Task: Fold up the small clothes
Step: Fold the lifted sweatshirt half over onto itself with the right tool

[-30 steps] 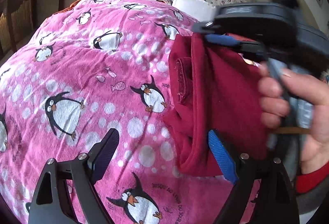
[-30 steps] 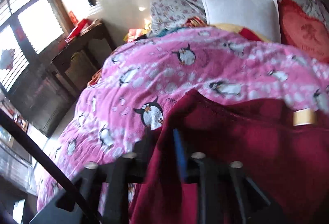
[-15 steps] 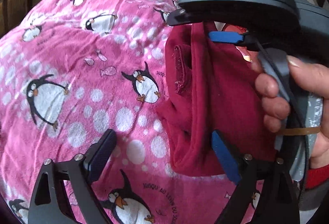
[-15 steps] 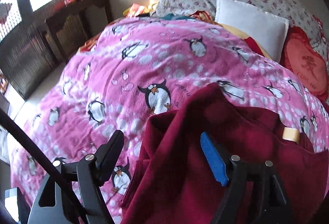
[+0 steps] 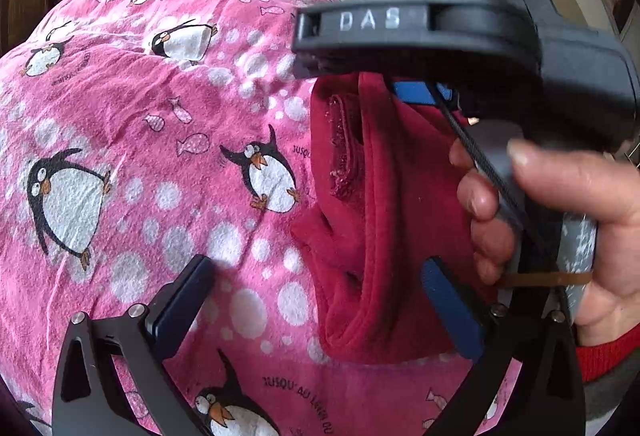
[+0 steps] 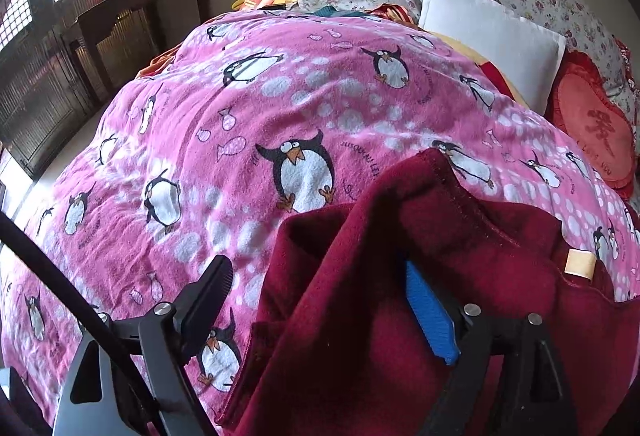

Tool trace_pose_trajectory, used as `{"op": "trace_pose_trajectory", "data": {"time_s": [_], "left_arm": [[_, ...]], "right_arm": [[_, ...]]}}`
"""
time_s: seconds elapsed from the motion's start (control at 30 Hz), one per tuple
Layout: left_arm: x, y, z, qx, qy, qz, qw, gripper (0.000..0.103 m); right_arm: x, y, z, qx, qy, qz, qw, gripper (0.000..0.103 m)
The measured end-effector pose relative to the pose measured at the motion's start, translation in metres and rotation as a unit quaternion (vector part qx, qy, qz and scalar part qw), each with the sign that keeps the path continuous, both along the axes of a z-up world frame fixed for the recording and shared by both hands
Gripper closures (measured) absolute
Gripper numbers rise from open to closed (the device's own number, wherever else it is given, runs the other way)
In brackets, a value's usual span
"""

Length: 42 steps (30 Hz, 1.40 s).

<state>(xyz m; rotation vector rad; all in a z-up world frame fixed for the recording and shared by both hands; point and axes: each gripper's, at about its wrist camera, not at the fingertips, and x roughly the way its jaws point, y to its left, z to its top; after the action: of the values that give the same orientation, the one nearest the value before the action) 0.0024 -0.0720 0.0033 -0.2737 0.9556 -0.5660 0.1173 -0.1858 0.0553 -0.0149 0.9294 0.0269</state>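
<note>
1. A pink penguin blanket point(image 6: 248, 123) covers the bed, with a white pillow point(image 6: 492, 43) at its head.
2. A dark red garment point(image 5: 384, 220) lies bunched on the blanket's right side.
3. The left gripper point(image 5: 316, 296) hangs wide open over the garment's edge, holding nothing.
4. The right gripper point(image 6: 320, 296) is also spread open, with cloth draped between its fingers but not pinched.
5. A tan label point(image 6: 580, 263) sits on the garment's hem.

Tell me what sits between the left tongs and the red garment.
Nothing visible does. The left tongs stand open over the penguin blanket, their blue pad already at the edge of the dark red garment. The right tongs, also open, reach into it from the far side.
</note>
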Motion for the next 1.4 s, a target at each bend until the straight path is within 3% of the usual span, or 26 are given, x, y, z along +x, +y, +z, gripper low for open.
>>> {"op": "trace_pose_trajectory", "data": {"time_s": [0.07,0.13,0.17,0.23,0.3,0.47,0.8,1.1,1.23,1.4], "left_arm": [[0.003,0.001,0.001,-0.001,-0.003,0.0,1.0,0.0],[0.002,0.0,0.002,-0.001,-0.009,-0.006,0.9999,0.0],[0.002,-0.002,0.002,-0.003,-0.012,-0.015,0.9998,0.001],[0.002,-0.009,0.001,-0.001,-0.016,-0.033,0.9993,0.018],[0.004,-0.014,0.0,0.0,-0.015,-0.049,0.9987,0.057],[0.006,-0.011,-0.001,-0.048,-0.001,-0.078,0.9958,0.082],[-0.033,-0.023,0.057,-0.039,-0.073,-0.118,0.9895,0.085],[-0.09,-0.1,0.105,-0.021,-0.129,-0.219,0.9668,0.085],[-0.114,-0.156,0.103,-0.012,-0.132,-0.26,0.9564,0.085],[-0.132,-0.22,0.08,0.023,-0.128,-0.299,0.9455,0.085]], "right_arm": [[-0.002,0.0,-0.002,-0.03,-0.008,-0.008,0.999,0.051],[-0.005,-0.004,-0.002,-0.034,-0.018,-0.012,0.999,0.06],[-0.007,-0.006,0.0,-0.023,-0.022,-0.009,0.999,0.073],[-0.011,-0.009,0.002,-0.004,-0.024,-0.004,1.0,0.084],[-0.015,-0.012,0.005,0.008,-0.032,-0.006,0.999,0.087],[-0.03,-0.02,0.016,0.049,-0.055,-0.008,0.997,0.09],[-0.086,-0.059,0.071,0.095,-0.116,-0.007,0.989,0.091],[-0.17,-0.15,0.114,0.11,-0.159,-0.059,0.979,0.092],[-0.2,-0.196,0.111,0.109,-0.163,-0.096,0.976,0.092],[-0.225,-0.25,0.09,0.119,-0.157,-0.141,0.97,0.092]]}}
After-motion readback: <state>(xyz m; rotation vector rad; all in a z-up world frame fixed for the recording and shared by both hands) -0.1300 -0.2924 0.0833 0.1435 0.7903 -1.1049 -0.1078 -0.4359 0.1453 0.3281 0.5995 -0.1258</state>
